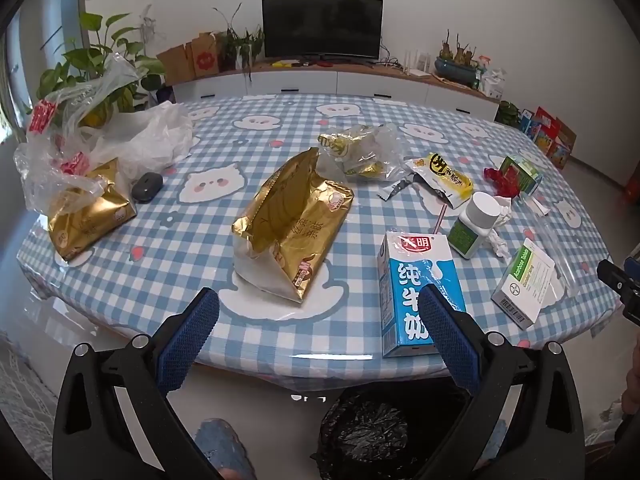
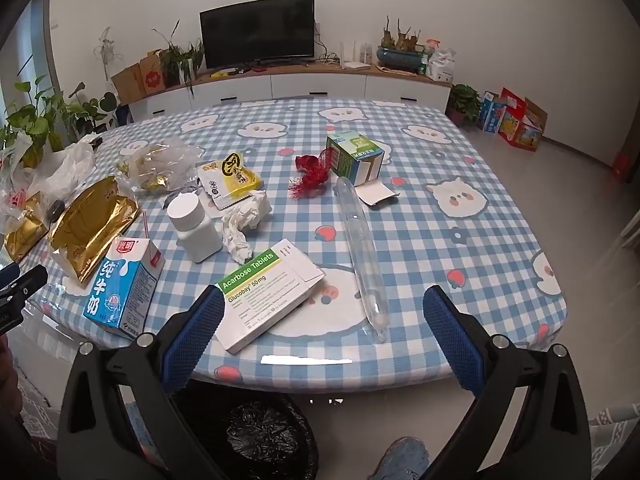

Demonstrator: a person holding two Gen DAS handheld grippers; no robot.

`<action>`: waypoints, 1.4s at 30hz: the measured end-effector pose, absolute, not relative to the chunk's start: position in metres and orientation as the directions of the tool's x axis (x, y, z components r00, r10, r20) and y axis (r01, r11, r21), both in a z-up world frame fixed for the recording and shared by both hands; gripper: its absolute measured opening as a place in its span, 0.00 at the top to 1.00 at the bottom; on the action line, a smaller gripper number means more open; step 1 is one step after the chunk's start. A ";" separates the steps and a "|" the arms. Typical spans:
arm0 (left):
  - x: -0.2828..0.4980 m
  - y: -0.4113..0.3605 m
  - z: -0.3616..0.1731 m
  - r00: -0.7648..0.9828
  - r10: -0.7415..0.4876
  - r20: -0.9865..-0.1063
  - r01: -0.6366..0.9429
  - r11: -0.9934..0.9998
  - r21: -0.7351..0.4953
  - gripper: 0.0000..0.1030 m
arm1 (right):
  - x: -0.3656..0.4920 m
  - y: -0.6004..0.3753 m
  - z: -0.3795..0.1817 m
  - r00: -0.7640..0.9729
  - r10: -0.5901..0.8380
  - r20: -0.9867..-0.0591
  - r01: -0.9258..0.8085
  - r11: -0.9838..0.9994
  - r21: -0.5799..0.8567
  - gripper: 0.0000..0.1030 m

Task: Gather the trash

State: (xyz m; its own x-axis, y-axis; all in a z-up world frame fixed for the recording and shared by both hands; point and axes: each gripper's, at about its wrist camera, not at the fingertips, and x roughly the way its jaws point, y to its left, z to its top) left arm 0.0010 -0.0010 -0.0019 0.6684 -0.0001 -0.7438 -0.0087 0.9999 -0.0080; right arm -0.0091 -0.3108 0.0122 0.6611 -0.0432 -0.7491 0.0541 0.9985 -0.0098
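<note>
The left gripper [image 1: 318,312] hovers with jaws wide apart over the worktop [image 1: 200,240]. A gold bag [image 1: 296,220] lies ahead, a milk carton [image 1: 416,292] beside it.

We see the trash strewn on the checked table: a torn-open gold foil bag [image 1: 292,222] lying on its side; an upright blue milk carton [image 1: 416,292] with a straw; a flat white tablet box [image 2: 268,294]; crumpled tissue [image 2: 244,224]; a black-lined bin [image 2: 264,436] below the edge.

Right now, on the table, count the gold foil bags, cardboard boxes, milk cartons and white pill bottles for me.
Gold foil bags: 2
Cardboard boxes: 2
Milk carton: 1
White pill bottle: 1
Total: 6
</note>
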 end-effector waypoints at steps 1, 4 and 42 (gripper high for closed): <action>0.001 -0.002 -0.002 0.669 0.001 -0.743 -0.008 1.000 -0.006 0.06 | -0.009 -0.310 0.012 0.661 -0.045 -0.749 0.055 0.998 -0.011 0.07; 0.000 -0.002 -0.002 0.669 0.003 -0.743 -0.007 1.000 -0.001 0.06 | -0.009 -0.311 0.013 0.665 -0.049 -0.746 0.054 0.998 -0.018 0.07; 0.001 0.000 -0.002 0.665 0.005 -0.747 -0.012 1.000 -0.004 0.06 | -0.009 -0.313 0.012 0.665 -0.054 -0.745 0.060 0.998 -0.019 0.07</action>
State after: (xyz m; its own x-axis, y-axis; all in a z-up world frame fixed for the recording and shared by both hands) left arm 0.0011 0.0004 -0.0017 0.6653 0.0050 -0.7466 -0.0120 0.9999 -0.0039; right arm -0.0088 -0.3125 0.0121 0.6651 -0.0544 -0.7448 0.0599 0.9980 -0.0194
